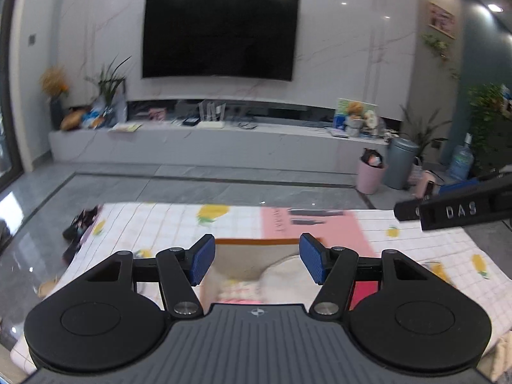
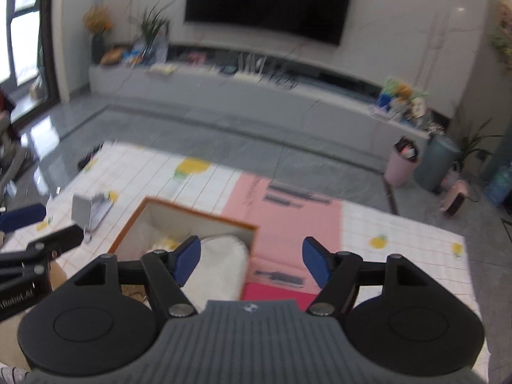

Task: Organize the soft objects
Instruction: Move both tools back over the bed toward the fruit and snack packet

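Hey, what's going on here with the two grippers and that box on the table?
A person is sorting soft things into a box on a table covered with a lemon-print cloth. A white soft item already lies inside it, with something pale yellow beside it. Both handheld tools are above the box: the left gripper and right gripper are open and hold nothing. A small grey pouch lies on the cloth left of the box, not yet packed.
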The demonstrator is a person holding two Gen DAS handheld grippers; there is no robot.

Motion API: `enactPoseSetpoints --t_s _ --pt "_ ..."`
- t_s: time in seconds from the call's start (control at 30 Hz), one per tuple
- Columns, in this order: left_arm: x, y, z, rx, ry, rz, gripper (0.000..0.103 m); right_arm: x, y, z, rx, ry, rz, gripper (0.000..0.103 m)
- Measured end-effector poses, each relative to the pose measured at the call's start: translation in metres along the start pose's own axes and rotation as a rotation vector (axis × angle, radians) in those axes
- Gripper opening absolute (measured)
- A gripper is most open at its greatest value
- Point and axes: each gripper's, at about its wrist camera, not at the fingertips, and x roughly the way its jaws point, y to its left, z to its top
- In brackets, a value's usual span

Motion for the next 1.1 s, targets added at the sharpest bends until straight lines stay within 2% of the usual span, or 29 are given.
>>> enactPoseSetpoints --t_s 0.1,0.13,0.17,0.27,0.37,0.47,0.63,0.8,0.93,1.03,1.1 --pt "-0.022 -0.039 0.013 0.063 -0.040 -0.029 0.072 -0.035 -0.034 -0.004 0.041 -0.054 -0.035 0.074" --pt "-0.028 -0.054 0.016 0.084 -0.050 -0.037 0.072 -0.035 -0.034 -0.004 0.041 -0.054 -0.035 0.074" --pt "-0.031 -0.067 0.017 0.103 -0.057 -0.044 0.073 -0.055 -0.059 -0.011 0.090 -0.095 -0.066 0.075" --pt "-0.033 -0.109 0.020 0.102 -0.053 -0.094 0.073 -0.076 -0.100 -0.034 0.190 -0.156 -0.100 0.081" --pt "-0.024 -0.149 0.014 0.104 -0.019 -0.135 0.073 -0.081 -0.142 -0.068 0.307 -0.174 -0.129 0.081" --pt "-0.004 -0.187 0.001 0.100 0.013 -0.146 0.073 -0.071 -0.184 -0.104 0.414 -0.171 -0.157 0.081" --pt "0.036 -0.235 -0.037 0.109 0.068 -0.147 0.073 -0.033 -0.231 -0.153 0.494 -0.150 -0.187 0.082" --pt "0.074 -0.270 -0.089 0.144 0.091 -0.153 0.073 0.026 -0.266 -0.185 0.530 -0.084 -0.162 0.087" --pt "0.105 -0.286 -0.125 0.094 0.105 -0.166 0.073 0.075 -0.286 -0.204 0.545 -0.055 -0.142 0.089" --pt "0.125 -0.294 -0.146 0.059 0.089 -0.131 0.078 0.097 -0.293 -0.214 0.552 -0.053 -0.127 0.090" --pt "0.139 -0.300 -0.158 0.043 0.076 -0.097 0.078 0.130 -0.300 -0.223 0.514 -0.031 -0.119 0.090"
